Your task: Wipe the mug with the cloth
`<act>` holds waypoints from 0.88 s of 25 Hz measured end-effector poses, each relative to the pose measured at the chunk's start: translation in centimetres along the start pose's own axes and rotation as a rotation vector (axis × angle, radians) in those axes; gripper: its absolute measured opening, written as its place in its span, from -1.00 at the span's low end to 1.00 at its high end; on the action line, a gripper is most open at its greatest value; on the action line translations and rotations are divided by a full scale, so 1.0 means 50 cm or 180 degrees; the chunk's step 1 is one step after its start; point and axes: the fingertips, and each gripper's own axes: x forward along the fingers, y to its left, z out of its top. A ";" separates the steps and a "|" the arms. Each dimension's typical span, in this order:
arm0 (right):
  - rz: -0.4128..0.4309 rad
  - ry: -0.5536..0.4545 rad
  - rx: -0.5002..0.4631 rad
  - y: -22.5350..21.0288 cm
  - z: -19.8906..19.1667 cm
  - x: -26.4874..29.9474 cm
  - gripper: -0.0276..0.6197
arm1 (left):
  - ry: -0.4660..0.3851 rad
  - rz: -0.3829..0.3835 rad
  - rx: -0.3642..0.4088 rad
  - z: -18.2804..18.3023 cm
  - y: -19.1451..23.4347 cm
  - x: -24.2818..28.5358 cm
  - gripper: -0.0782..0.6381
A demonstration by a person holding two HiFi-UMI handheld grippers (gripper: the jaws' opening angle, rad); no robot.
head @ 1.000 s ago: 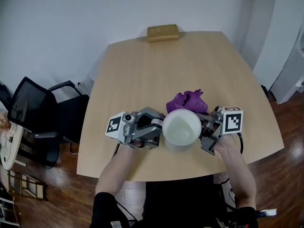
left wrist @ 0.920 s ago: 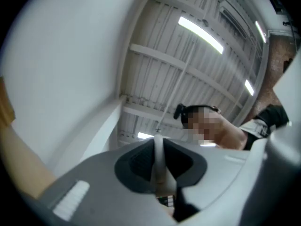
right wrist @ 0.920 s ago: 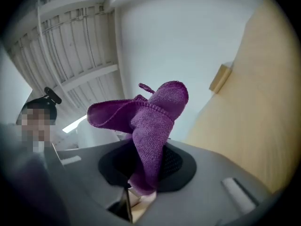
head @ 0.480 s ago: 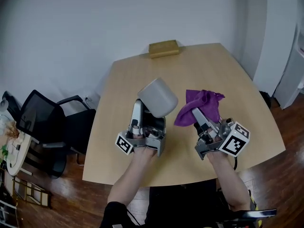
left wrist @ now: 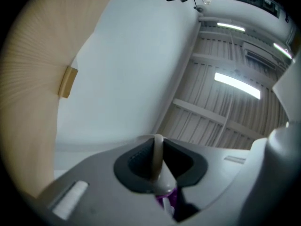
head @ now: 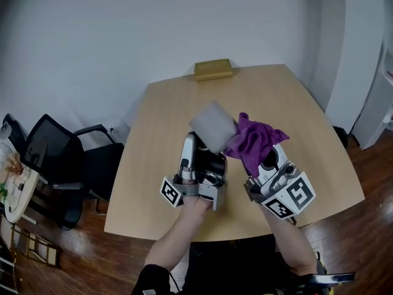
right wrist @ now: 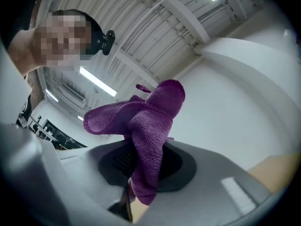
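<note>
The left hand-held gripper [head: 204,158] is clenched on the thin rim of a pale mug [head: 213,126], the wall pinched edge-on between its jaws in the left gripper view, and holds the mug tilted in the air above the middle of the wooden surface [head: 159,140]. Beside it, the right hand-held gripper [head: 261,165] is clamped on a purple cloth [head: 255,139] – a bunched fold sits between its jaws and the rest flops over the top. The cloth hangs just beside the mug's right side; whether the two touch cannot be told. Both are raised clear of the surface. At the far edge of the surface lies a tan box [head: 213,69], and a black chair [head: 49,146] stands off to the left on the dark wooden floor [head: 80,238].
</note>
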 end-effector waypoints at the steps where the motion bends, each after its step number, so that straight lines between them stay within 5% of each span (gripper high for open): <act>1: -0.0039 -0.0022 0.0017 0.001 -0.002 -0.003 -0.66 | -0.0067 0.0004 -0.0038 -0.002 -0.001 -0.004 -0.57; 5: -0.0007 0.0202 -0.0405 0.045 -0.047 0.003 -0.66 | -0.0246 -0.0084 -0.0122 -0.011 -0.018 -0.002 -0.60; 9: -0.0131 0.0733 -0.0988 0.019 -0.105 0.001 -0.66 | -0.0163 -0.0135 0.0053 -0.015 -0.029 0.011 -0.60; 11: -0.0362 0.0913 -0.0790 -0.032 -0.124 -0.019 -0.66 | -0.0179 -0.0138 0.0052 -0.007 -0.025 0.005 -0.60; 13: -0.0384 0.0753 -0.0549 -0.041 -0.101 -0.035 -0.66 | -0.0215 -0.0125 0.0022 -0.002 -0.021 -0.002 -0.60; 16: 0.0104 0.0411 -0.0930 0.073 -0.043 -0.016 -0.66 | -0.0194 -0.0114 -0.0004 -0.009 -0.018 -0.003 -0.60; 18: 0.0352 0.0472 -0.1263 0.129 -0.047 0.000 -0.66 | -0.0165 -0.0186 -0.0056 -0.015 -0.019 -0.002 -0.60; 22: 0.0040 0.0943 -0.1178 0.051 -0.107 -0.015 -0.66 | -0.0085 -0.0303 -0.0041 -0.024 -0.033 -0.002 -0.60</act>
